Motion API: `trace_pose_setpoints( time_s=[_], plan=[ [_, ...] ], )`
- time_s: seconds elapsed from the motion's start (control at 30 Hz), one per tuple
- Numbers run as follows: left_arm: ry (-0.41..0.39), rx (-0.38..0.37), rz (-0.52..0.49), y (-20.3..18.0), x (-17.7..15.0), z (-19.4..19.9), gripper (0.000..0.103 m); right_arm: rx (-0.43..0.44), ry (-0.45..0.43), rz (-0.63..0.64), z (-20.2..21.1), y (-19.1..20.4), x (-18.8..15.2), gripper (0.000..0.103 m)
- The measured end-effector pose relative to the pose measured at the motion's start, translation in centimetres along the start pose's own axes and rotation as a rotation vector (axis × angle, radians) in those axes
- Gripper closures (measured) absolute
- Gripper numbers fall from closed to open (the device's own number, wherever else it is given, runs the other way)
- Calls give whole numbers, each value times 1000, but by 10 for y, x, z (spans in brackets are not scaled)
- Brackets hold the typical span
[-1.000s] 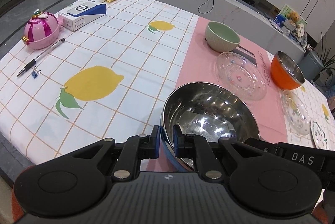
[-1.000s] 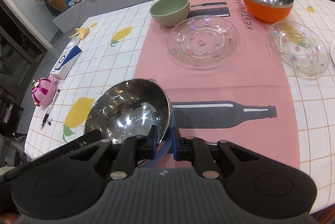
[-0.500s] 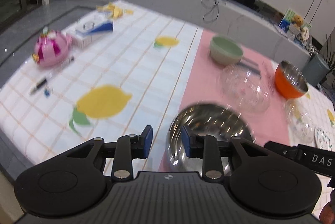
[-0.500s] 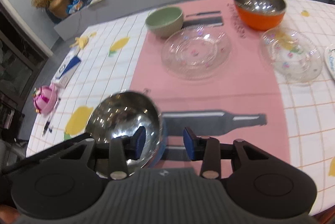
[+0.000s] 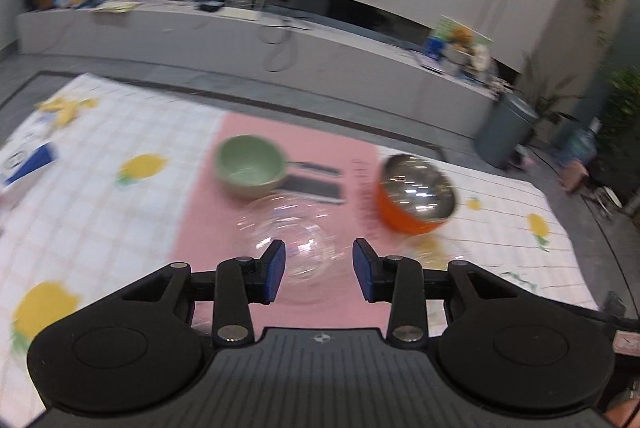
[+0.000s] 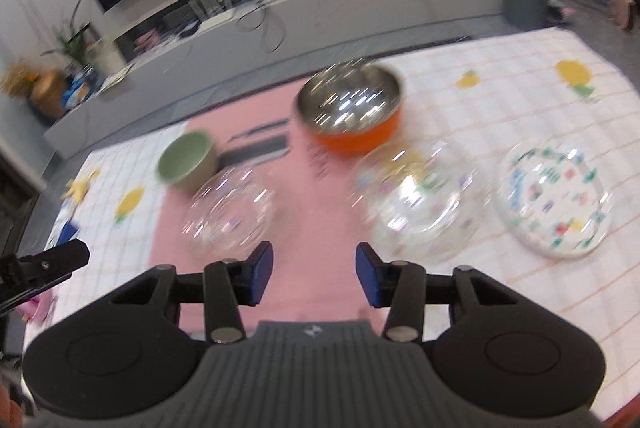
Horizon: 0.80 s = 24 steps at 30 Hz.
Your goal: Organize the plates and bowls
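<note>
Both views are blurred by motion. My left gripper (image 5: 319,270) hangs above the pink runner, its jaws opening with nothing between them; a clear glass plate (image 5: 294,248) lies on the table beyond its tips. A green bowl (image 5: 250,171) and an orange steel-lined bowl (image 5: 416,193) stand farther back. My right gripper (image 6: 314,278) is also opening and empty over the runner. Ahead of it lie the clear plate (image 6: 230,216), a second clear plate (image 6: 420,199), a white floral plate (image 6: 554,199), the orange bowl (image 6: 350,109) and the green bowl (image 6: 186,161). The steel bowl is out of view.
The table wears a checked lemon-print cloth (image 5: 100,195) with a pink runner (image 6: 316,203) down the middle. A blue-and-white box (image 5: 24,163) and yellow peel (image 5: 64,105) sit far left. Part of the left gripper (image 6: 44,262) shows at the right view's left edge. A grey bin (image 5: 506,131) stands beyond.
Both grippers let go of the steel bowl's rim, their jaws spreading apart. Both lifted and swung forward toward the plates and far bowls; the steel bowl has dropped out of sight.
</note>
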<state>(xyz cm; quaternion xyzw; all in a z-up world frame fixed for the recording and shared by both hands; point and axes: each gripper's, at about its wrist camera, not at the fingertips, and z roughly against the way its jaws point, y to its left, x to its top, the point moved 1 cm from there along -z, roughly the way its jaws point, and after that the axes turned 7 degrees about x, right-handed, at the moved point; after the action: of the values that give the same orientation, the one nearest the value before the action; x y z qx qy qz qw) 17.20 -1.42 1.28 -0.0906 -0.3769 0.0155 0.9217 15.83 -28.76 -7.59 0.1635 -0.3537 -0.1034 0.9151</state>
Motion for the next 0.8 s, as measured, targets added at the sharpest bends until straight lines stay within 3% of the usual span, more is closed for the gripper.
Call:
trace_pose_setpoints(
  time_s=[0.2, 0.37, 0.53, 0.8],
  plan=[
    [37, -74, -29, -46, 26, -57, 60, -56, -58, -32, -13, -40, 46, 58],
    [96, -95, 0, -63, 41, -117, 60, -65, -51, -67, -46, -64, 79, 58],
    [199, -80, 74, -62, 45, -167, 61, -46, -2, -122, -86, -79, 99, 60],
    [243, -48, 57, -68, 48, -204, 66, -32, 53, -186, -128, -90, 106, 70]
  ],
)
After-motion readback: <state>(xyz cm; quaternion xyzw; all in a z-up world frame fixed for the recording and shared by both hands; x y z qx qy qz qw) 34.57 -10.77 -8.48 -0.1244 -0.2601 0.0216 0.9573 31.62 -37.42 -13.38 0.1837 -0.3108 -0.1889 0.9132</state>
